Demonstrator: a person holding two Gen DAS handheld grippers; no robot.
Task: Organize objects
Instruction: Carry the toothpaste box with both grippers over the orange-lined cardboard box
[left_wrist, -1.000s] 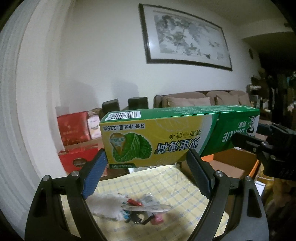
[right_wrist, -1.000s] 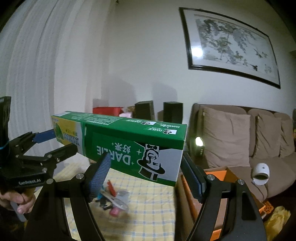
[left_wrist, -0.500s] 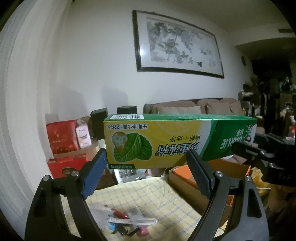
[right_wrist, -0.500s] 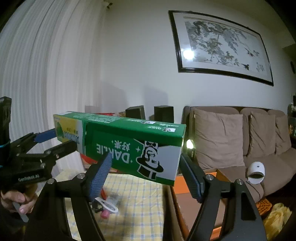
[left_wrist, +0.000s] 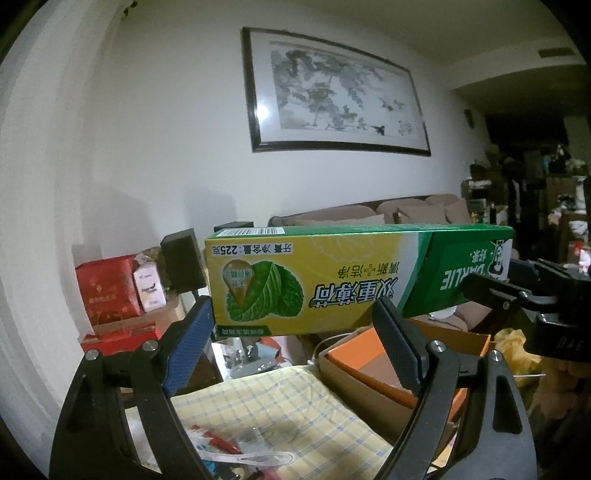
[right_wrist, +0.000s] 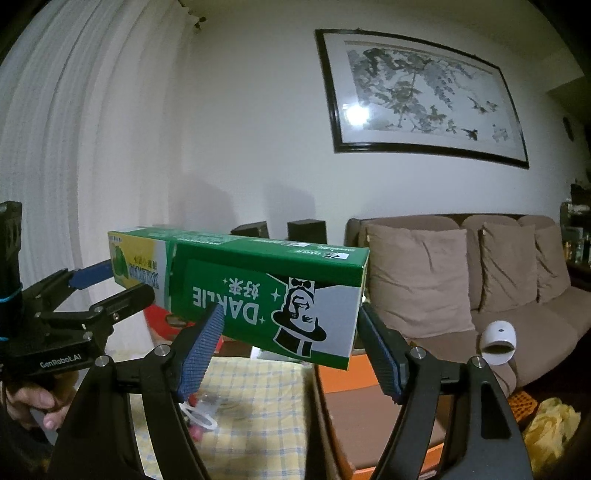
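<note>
A long green and yellow cardboard toothpaste box (left_wrist: 332, 280) hangs level in the air, high over the yellow checked cloth on the table (left_wrist: 295, 402). Two grippers share the job, one at each end, likely because the box is long and would tip if held at one spot.

The left gripper (left_wrist: 295, 339) has its two pads wide apart, one at 9 o'clock and one at 3 o'clock of the yellow end. The pads seem to squeeze the box between them, but where they touch it is partly hidden. The right gripper (right_wrist: 291, 343) does the same at the green end with the man in a hat; its left pad lies against the box front and its right pad sits at the box end. So both look clamped on the box.

At 5 o'clock from the box sits an open brown cardboard carton with orange inside (left_wrist: 373, 354). My guess is the box goes in there next. Small bits in clear plastic (left_wrist: 243, 456) lie on the cloth at 6 o'clock.
</note>
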